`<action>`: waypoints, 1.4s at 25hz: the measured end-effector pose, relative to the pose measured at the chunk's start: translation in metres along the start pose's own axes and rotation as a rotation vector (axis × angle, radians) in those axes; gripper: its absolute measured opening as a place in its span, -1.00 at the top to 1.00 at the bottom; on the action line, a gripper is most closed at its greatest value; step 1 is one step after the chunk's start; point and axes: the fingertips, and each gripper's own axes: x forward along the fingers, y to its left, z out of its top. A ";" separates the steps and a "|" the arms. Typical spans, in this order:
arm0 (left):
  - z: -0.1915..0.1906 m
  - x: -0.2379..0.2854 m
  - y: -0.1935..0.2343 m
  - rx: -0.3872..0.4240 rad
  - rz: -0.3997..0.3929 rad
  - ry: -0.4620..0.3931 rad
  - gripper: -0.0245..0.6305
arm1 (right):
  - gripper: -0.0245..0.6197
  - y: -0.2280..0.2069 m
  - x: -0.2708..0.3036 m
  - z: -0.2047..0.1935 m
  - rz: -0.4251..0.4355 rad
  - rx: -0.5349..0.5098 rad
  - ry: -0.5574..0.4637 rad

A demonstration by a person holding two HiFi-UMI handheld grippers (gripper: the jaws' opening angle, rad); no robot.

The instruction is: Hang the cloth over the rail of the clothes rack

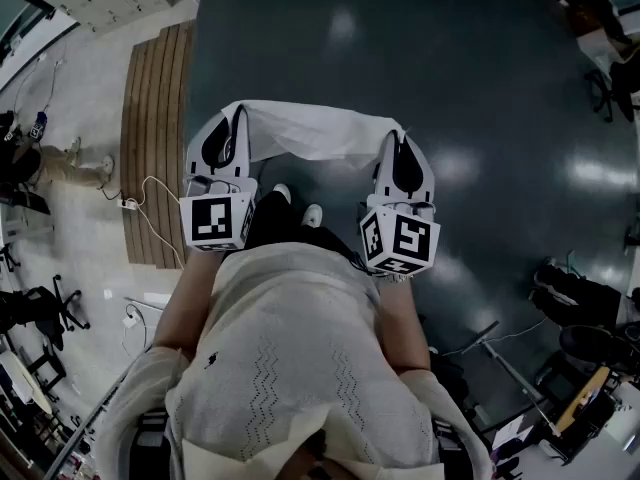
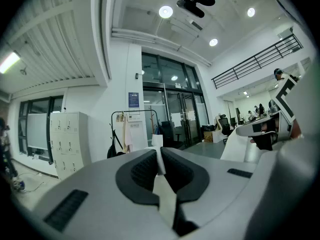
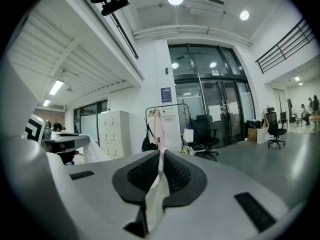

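I hold both grippers out in front of me, side by side, in the middle of the head view. My left gripper (image 1: 236,118) has its jaws pressed together on one end of the white cloth (image 1: 312,134). My right gripper (image 1: 398,140) is clamped the same way on the other end. The cloth runs between them as a loose band above the dark grey floor (image 1: 470,78). My white shoes (image 1: 298,204) show just below the cloth, between the two marker cubes.

In the left gripper view the black pads (image 2: 142,169) meet on a thin fold of the cloth (image 2: 162,184). The fold pokes out past the tips and trails down to the lower centre of the frame. The right gripper view shows the same: the jaws are closed tight on the fabric (image 3: 156,191), which bunches at the lower centre.

The clothes rack (image 3: 167,124) stands well apart from me, in the centre of the right gripper view, against a white wall beside glass doors (image 3: 220,114). A few garments and a dark bag hang on it. In the left gripper view it sits just left of centre (image 2: 131,131). White lockers (image 3: 114,131) stand to its left and a black office chair (image 3: 205,134) to its right. The cloth is in my grip, nowhere near the rail. A strip of wooden slats (image 1: 155,138) lies at the upper left of the head view.
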 end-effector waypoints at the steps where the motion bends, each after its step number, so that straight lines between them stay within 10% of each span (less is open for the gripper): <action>1: -0.001 0.002 0.001 0.000 -0.001 0.000 0.87 | 0.82 0.001 0.002 0.001 0.000 -0.006 -0.001; 26: -0.001 0.304 0.130 -0.119 -0.079 -0.063 0.87 | 0.82 -0.015 0.307 0.050 -0.090 -0.053 0.091; 35: -0.023 0.340 0.150 -0.097 -0.059 0.054 0.87 | 0.82 -0.022 0.364 0.052 -0.066 -0.071 0.114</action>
